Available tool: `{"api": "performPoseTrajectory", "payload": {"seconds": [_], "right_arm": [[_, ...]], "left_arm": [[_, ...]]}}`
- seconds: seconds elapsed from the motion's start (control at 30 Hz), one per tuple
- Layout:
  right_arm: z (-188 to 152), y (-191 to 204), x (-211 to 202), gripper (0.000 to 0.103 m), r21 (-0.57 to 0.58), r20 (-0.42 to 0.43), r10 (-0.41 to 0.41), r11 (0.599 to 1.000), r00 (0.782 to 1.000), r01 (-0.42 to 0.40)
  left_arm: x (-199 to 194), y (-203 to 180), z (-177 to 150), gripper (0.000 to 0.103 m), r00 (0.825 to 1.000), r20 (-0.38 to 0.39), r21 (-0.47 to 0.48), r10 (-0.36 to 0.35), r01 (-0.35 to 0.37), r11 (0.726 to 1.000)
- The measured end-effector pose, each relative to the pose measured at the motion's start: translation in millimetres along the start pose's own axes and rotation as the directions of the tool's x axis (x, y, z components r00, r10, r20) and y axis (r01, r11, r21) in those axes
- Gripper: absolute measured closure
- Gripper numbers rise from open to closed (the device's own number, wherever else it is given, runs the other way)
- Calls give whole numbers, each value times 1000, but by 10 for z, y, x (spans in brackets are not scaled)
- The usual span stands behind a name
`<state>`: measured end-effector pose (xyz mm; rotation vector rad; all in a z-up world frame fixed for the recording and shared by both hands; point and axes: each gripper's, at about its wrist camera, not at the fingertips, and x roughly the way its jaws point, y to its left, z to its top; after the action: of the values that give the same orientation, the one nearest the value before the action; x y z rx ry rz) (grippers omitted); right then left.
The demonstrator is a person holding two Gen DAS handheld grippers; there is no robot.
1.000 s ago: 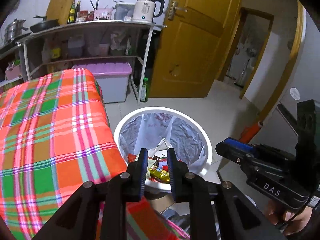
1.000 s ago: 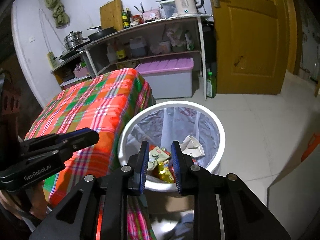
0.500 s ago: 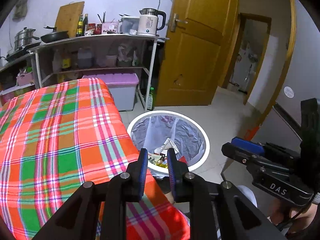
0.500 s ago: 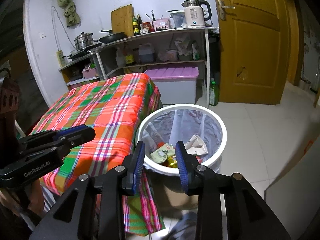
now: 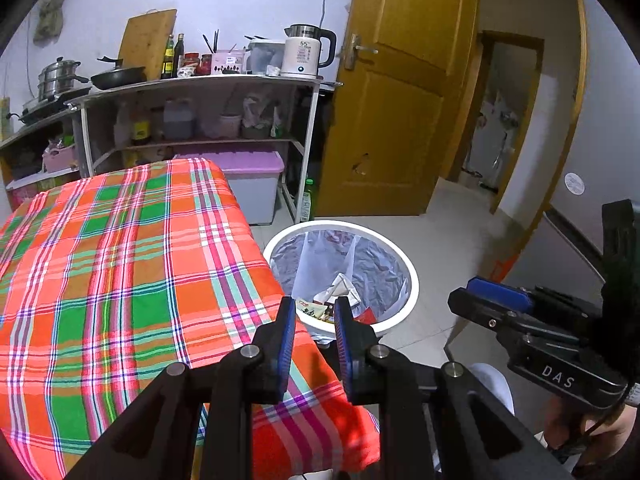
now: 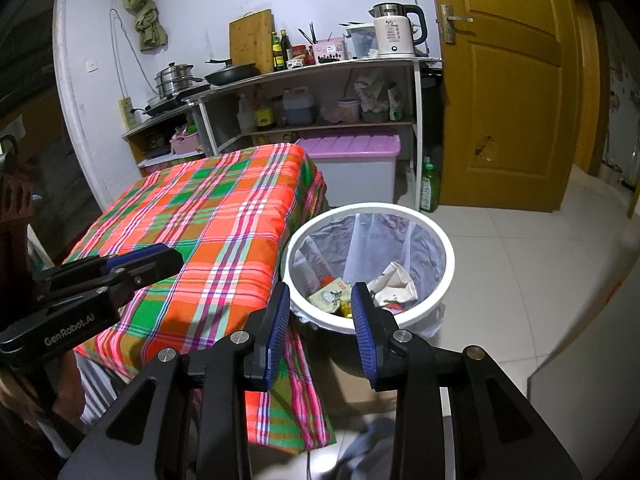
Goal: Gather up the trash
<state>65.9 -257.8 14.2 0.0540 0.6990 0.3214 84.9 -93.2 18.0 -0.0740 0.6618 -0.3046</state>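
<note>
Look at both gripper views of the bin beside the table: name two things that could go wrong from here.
1. The checked tablecloth hangs down at the corner right beside the white bin; a low gripper pass could snag it and drag it.
2. The wrappers and crumpled paper lie loose in the bin's thin liner; knocking the rim might tip the bin and spill them onto the tiled floor.
</note>
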Motion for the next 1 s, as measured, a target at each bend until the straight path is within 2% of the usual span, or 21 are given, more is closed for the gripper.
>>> {"api": "performPoseTrajectory", "payload": {"seconds": [1.0], "right_arm": [[-14, -19, -65, 70, 3, -3, 3, 1000, 1000, -3]], "left_arm": [[-16, -65, 23, 84, 1000, 9, 26, 16, -16, 1000]]}}
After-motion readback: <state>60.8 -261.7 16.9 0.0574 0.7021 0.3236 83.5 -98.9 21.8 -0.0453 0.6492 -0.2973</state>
